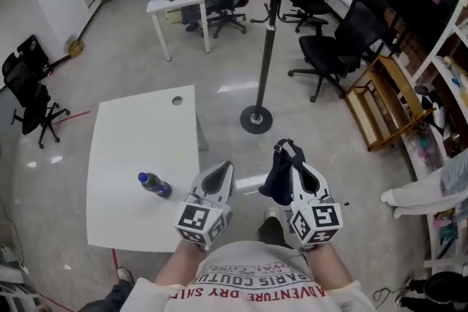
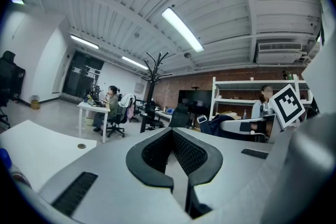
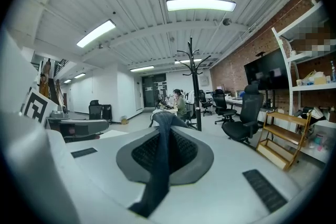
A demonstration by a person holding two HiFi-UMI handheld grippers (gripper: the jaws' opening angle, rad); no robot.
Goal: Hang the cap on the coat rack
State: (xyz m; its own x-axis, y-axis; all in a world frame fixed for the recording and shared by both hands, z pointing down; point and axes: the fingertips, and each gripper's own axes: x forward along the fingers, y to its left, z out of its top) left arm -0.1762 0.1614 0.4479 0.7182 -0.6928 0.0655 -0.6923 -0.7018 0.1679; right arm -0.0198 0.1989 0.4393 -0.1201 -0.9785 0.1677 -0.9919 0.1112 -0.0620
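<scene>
The black coat rack (image 1: 268, 25) stands on the floor ahead of me, its round base (image 1: 256, 118) just beyond my grippers. It also shows far off in the right gripper view as coat rack (image 3: 195, 84), and in the left gripper view as coat rack (image 2: 153, 76). My right gripper (image 1: 292, 152) is shut on a dark blue cap (image 1: 276, 183), which hangs to its left. A strip of the cap (image 3: 160, 165) runs between the jaws of the right gripper (image 3: 168, 131). My left gripper (image 1: 224, 170) is shut with nothing in it; the left gripper (image 2: 171, 135) has its tips together.
A white table (image 1: 135, 142) lies to my left, with a blue bottle (image 1: 154, 185) lying on it. Black office chairs (image 1: 333, 47) and a low wooden shelf (image 1: 384, 102) stand to the right of the rack. A person sits at a far desk (image 1: 175, 0).
</scene>
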